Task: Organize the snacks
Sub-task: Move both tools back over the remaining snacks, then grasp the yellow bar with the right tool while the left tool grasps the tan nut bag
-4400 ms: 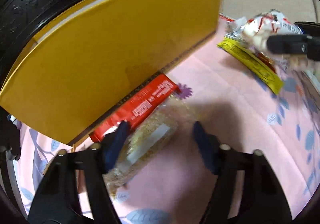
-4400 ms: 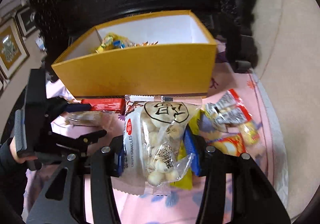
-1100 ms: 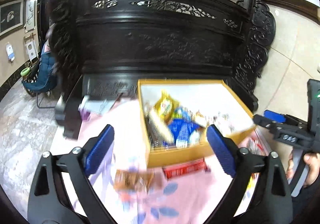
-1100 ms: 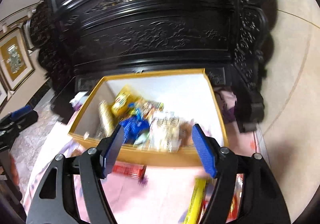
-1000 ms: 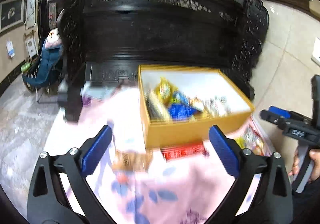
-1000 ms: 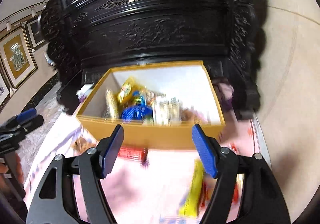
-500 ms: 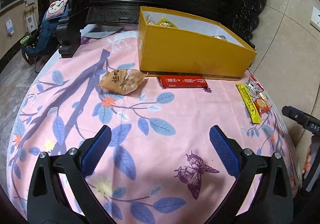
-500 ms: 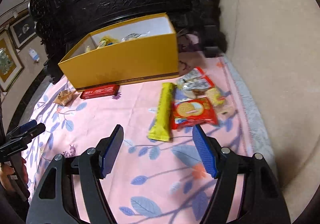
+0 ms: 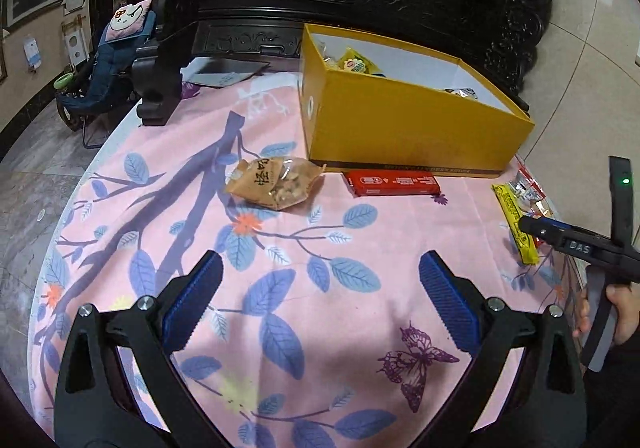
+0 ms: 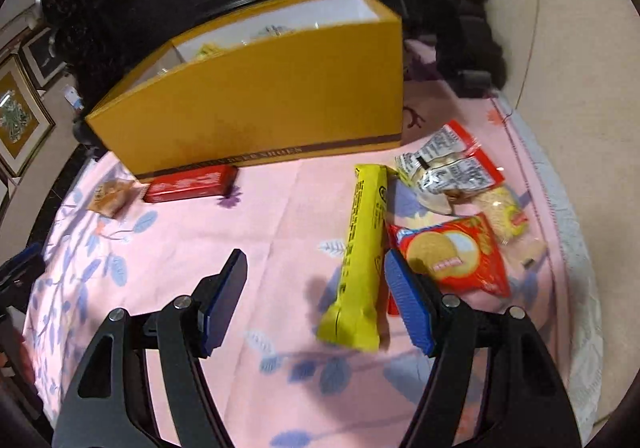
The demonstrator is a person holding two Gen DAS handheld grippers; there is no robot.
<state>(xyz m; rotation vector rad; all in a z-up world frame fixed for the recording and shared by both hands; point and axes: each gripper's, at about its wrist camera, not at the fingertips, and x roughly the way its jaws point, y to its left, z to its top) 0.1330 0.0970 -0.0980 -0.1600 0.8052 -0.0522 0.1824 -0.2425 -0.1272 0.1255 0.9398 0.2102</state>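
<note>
Your left gripper (image 9: pixel 320 280) hangs over the pink floral tablecloth (image 9: pixel 280 248) with its jaws spread wide, nothing between them. Your right gripper (image 10: pixel 316 280) is also spread, nothing clamped; the yellow stick pack (image 10: pixel 362 248) lies just ahead at about 1 o'clock, its near end between the blue pads. In the right wrist view the yellow box (image 10: pixel 260 95) sits at 11 o'clock, the red bar (image 10: pixel 192 181) touching its base, and the brown peanut bag (image 10: pixel 110 197) lies at 10 o'clock. The red cracker pack (image 10: pixel 452 252), silver-red pouch (image 10: pixel 448 163) and pale sesame pack (image 10: pixel 504 215) cluster at 2 o'clock, beside the stick pack. Some snacks are already in the box.
</note>
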